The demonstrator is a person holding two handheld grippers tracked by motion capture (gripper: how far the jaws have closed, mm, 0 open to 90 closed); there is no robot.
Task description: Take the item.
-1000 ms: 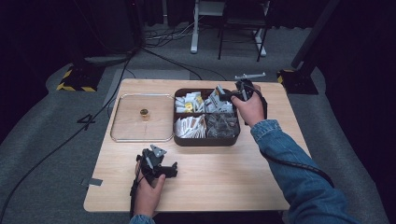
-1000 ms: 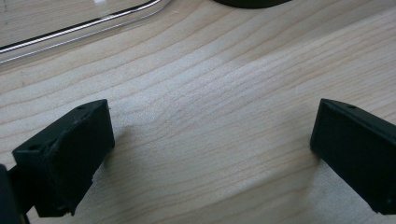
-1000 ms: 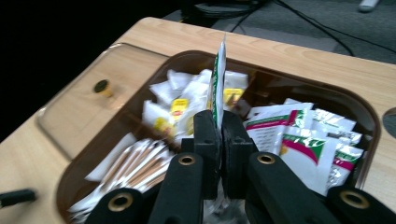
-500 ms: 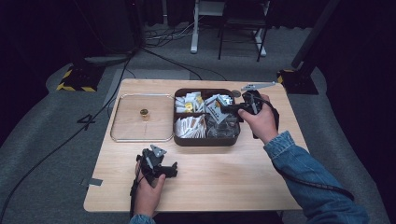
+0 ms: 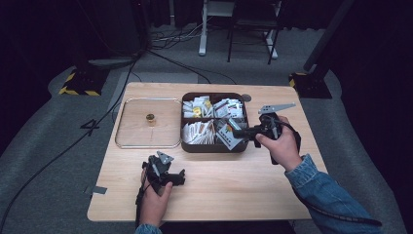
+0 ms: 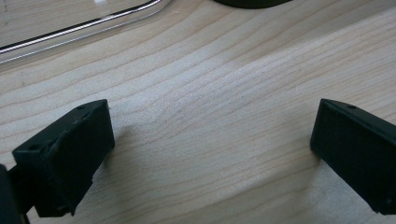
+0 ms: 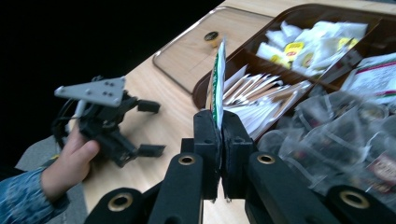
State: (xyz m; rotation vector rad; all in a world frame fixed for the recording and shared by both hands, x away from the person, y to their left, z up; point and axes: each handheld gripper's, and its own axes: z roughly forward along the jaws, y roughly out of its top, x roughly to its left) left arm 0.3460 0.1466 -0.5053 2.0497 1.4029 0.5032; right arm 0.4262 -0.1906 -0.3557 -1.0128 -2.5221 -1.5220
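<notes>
Right tool (image 7: pixel 219 140) clamped on a sachet; left tool (image 6: pixel 210 154) spread wide over bare wood.

A thin white sachet (image 7: pixel 218 81) with green print is pinched edge-on between the right tool's pressed-together jaws, held above the front right part of the dark brown tray (image 5: pixel 214 146). In the high view the right tool (image 5: pixel 241 134) is seen at the tray's right side, gripped by the right hand (image 5: pixel 280 146). Nothing is held by the left tool (image 5: pixel 170 173), which is low over the table (image 5: pixel 234 185) near its front edge, apart from the tray. The tray's compartments are packed with sachets and packets. A clear lid (image 5: pixel 148 123) with a small knob (image 5: pixel 150 117) is lying flat just left of the tray. Grey floor, cables and dark stands are seen beyond the table.
</notes>
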